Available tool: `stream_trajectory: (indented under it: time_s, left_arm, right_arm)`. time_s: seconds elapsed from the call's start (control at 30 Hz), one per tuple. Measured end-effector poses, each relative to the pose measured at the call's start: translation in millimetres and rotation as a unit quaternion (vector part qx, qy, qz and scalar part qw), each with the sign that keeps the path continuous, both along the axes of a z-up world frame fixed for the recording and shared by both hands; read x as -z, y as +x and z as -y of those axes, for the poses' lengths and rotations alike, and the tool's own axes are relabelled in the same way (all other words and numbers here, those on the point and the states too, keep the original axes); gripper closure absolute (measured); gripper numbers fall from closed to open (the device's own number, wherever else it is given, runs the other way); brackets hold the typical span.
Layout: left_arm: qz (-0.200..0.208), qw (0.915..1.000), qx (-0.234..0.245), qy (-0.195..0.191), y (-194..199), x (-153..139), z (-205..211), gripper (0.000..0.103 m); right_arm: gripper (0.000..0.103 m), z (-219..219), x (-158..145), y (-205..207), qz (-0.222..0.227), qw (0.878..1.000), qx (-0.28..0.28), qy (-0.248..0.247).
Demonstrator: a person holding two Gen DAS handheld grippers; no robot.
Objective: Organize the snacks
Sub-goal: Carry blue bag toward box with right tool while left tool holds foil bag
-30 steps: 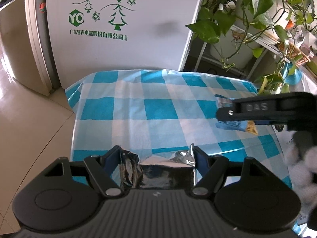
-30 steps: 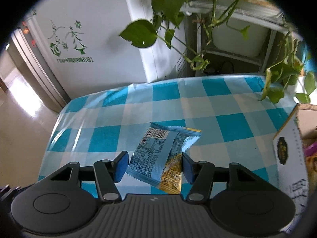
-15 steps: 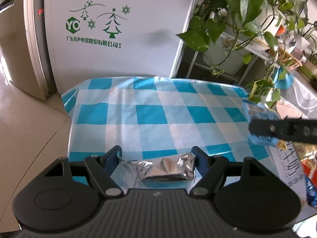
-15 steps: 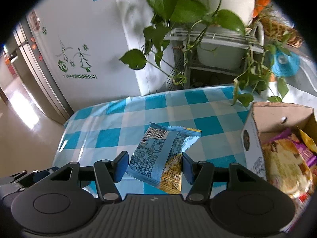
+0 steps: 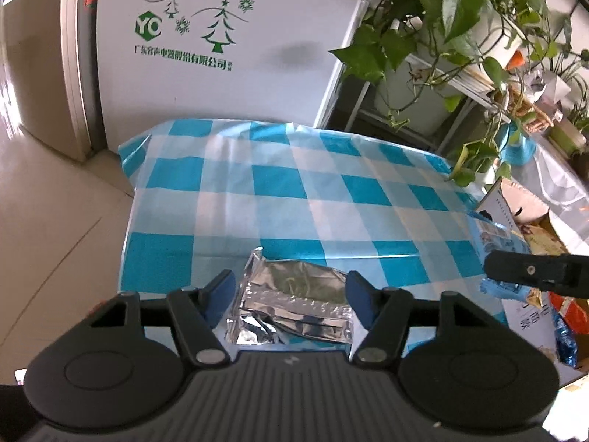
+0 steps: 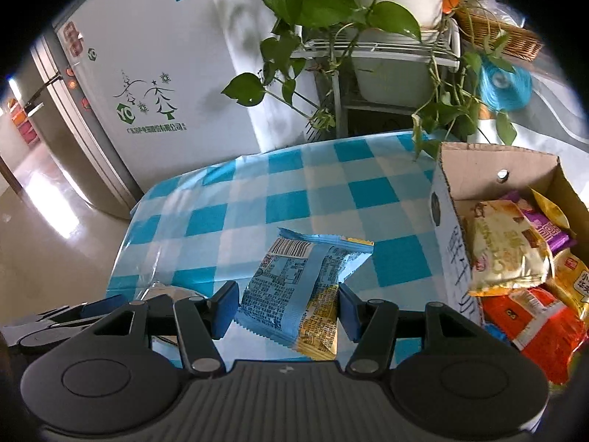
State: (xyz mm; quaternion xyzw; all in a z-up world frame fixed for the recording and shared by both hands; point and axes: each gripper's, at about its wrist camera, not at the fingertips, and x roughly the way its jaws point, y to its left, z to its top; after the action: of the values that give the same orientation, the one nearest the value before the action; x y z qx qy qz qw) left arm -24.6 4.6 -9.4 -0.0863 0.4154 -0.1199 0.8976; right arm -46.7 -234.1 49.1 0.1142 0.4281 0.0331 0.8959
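My left gripper (image 5: 291, 291) is shut on a silver foil snack packet (image 5: 294, 305) and holds it above the near edge of the blue checked table (image 5: 294, 191). My right gripper (image 6: 287, 302) is shut on a light blue and yellow snack packet (image 6: 302, 287), held above the table just left of an open cardboard box (image 6: 452, 235) that holds several snack packets (image 6: 508, 250). In the left wrist view the right gripper (image 5: 533, 276) shows at the far right with its blue packet (image 5: 500, 243), beside the box (image 5: 522, 313).
A white fridge with a green tree logo (image 5: 191, 37) stands behind the table. A metal rack with trailing green plants (image 6: 368, 37) stands at the back right, leaves hanging over the table's far right corner. Tiled floor (image 5: 55, 221) lies to the left.
Both grippers have risen and moved right with their packets. The box with its snacks has come into the right wrist view. The silver packet has shifted in the left gripper.
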Motion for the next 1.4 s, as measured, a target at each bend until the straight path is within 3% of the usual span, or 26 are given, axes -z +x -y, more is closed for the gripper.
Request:
stream_trajectory:
  time_s: [0.07, 0.17, 0.27, 0.37, 0.6, 0.7, 0.77, 0.87, 1.27, 1.4]
  left_arm:
    - [-0.002, 1.0, 0.003, 0.003, 2, 1, -3, 0.023]
    - [-0.016, 0.9997, 0.015, 0.007, 7, 7, -2, 0.014]
    - [-0.025, 0.9987, 0.04, 0.019, 9, 14, 9, 0.013]
    - [-0.016, 0.996, 0.064, 0.06, 13, 17, 23, 0.011]
    - [-0.026, 0.9917, 0.079, 0.098, 23, 33, 48, 0.007]
    - [-0.007, 0.9894, 0.074, 0.125, 20, 38, 55, 0.01]
    - [0.001, 0.9903, 0.067, 0.122, 18, 36, 54, 0.022]
    - [-0.003, 0.9929, 0.067, 0.098, 17, 33, 50, 0.026]
    - [0.014, 0.9969, 0.048, 0.061, -2, 2, 40, 0.026]
    - [0.015, 0.9971, 0.038, 0.065, -8, -3, 36, 0.026]
  right_arm:
    - [0.04, 4, -1, -2, 0.001, 1.0, 0.005, 0.003]
    - [0.04, 8, -1, -2, 0.001, 1.0, 0.014, 0.01]
    - [0.04, 8, -1, -3, 0.001, 1.0, 0.012, 0.013]
    - [0.04, 7, -2, -3, 0.003, 1.0, 0.008, 0.016]
    - [0.039, 6, -3, 1, 0.005, 1.0, 0.012, 0.022]
    - [0.039, 5, 0, 3, 0.0, 1.0, 0.012, 0.021]
    - [0.039, 4, 1, 5, -0.003, 1.0, 0.01, 0.02]
    - [0.039, 4, 3, 6, -0.005, 1.0, 0.008, 0.019]
    - [0.039, 2, 4, 4, -0.008, 1.0, -0.002, 0.009]
    - [0.039, -1, 3, 1, -0.006, 1.0, -0.013, 0.003]
